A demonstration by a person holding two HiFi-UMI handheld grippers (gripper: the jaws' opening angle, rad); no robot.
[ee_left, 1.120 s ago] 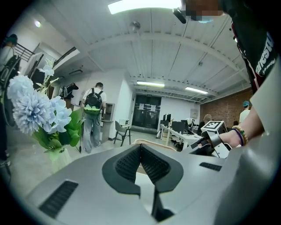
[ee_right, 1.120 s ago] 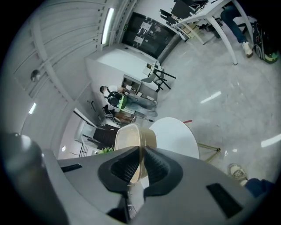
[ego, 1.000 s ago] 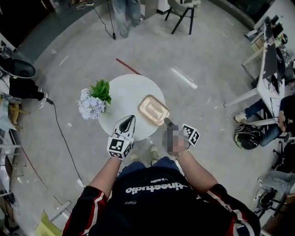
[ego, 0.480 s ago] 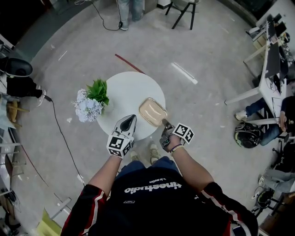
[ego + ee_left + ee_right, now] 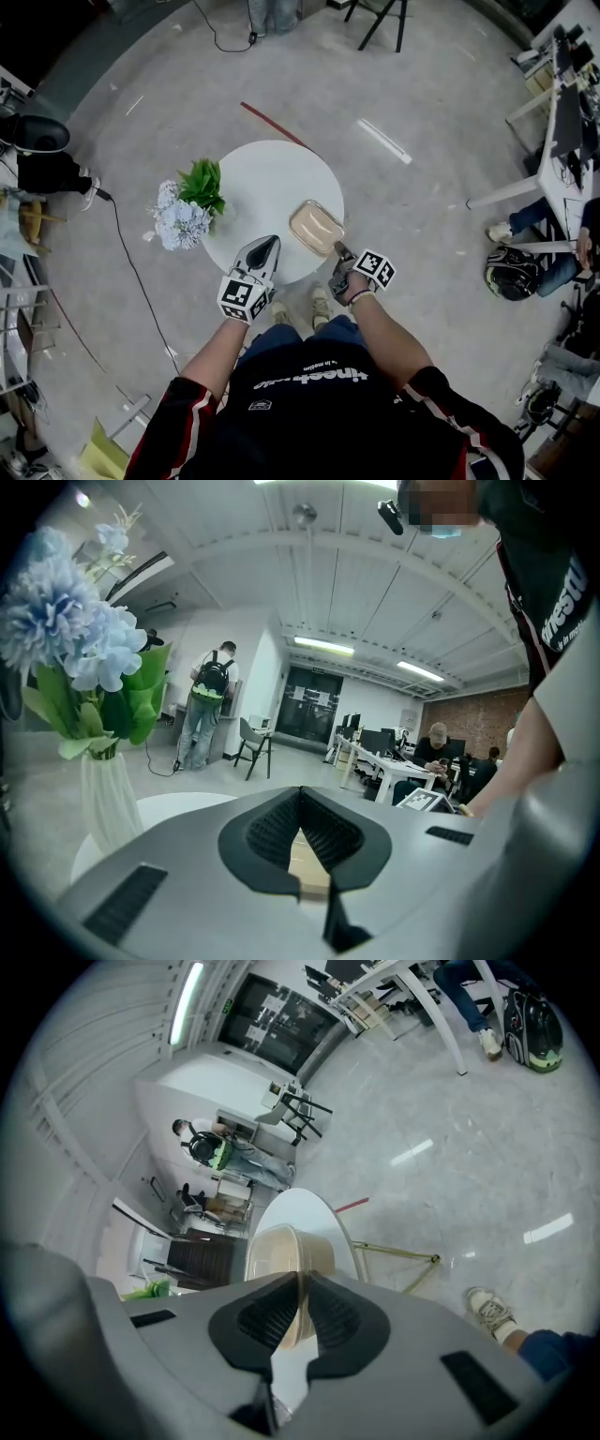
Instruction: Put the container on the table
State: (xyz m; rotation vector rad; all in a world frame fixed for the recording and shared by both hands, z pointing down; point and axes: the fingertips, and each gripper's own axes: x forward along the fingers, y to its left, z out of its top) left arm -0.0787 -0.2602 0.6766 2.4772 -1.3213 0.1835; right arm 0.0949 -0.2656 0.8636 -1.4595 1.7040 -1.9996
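Note:
A beige lidded container [image 5: 316, 228] hangs low over the right edge of the round white table [image 5: 265, 183]. I cannot tell whether its bottom touches the top. My right gripper [image 5: 337, 249] is shut on its near rim. The right gripper view shows that rim pinched between the jaws of the right gripper [image 5: 302, 1283], with the container [image 5: 286, 1246] over the table [image 5: 302, 1206]. My left gripper [image 5: 267, 240] hovers over the table's near edge, shut and empty. In the left gripper view the left gripper [image 5: 300, 794] has its tips together, and the container [image 5: 309, 869] shows beyond them.
A white vase of blue flowers [image 5: 187, 211] stands on the table's left edge, close to the left gripper's left [image 5: 75, 649]. The person's shoes [image 5: 319, 302] are under the near edge. A chair [image 5: 384, 14], desks [image 5: 562, 103], a bag [image 5: 506, 274] and a floor cable [image 5: 131, 272] lie around.
The right gripper has sunk toward the table with the container still in its grip. The left gripper has dropped slightly and stays shut.

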